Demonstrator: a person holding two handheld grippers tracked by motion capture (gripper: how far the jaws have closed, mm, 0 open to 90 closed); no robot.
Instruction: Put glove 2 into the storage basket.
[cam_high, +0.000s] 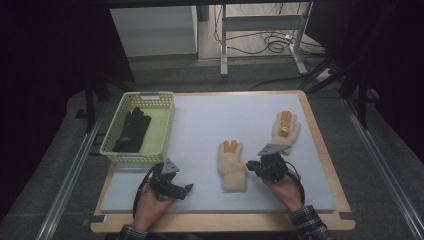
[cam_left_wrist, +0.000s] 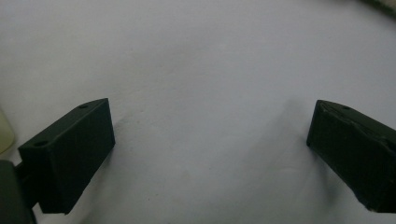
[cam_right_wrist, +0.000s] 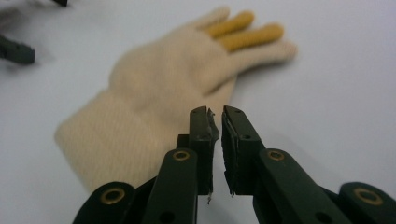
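glove (cam_right_wrist: 159, 88) plain, no writing legible

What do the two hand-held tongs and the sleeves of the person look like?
Both are black. The left tongs and the right tongs each carry a grey three-cornered plate on top and trail a black cable. Up close, the right tongs' fingers are flat black bars with brass-coloured rivets; the left tongs' fingers are blocky black wedges. The plaid sleeve cuffs are dark.

A yellow basket (cam_high: 162, 117) with a black glove (cam_high: 131, 131) sits far left; another cream glove (cam_high: 286, 127) lies far right.
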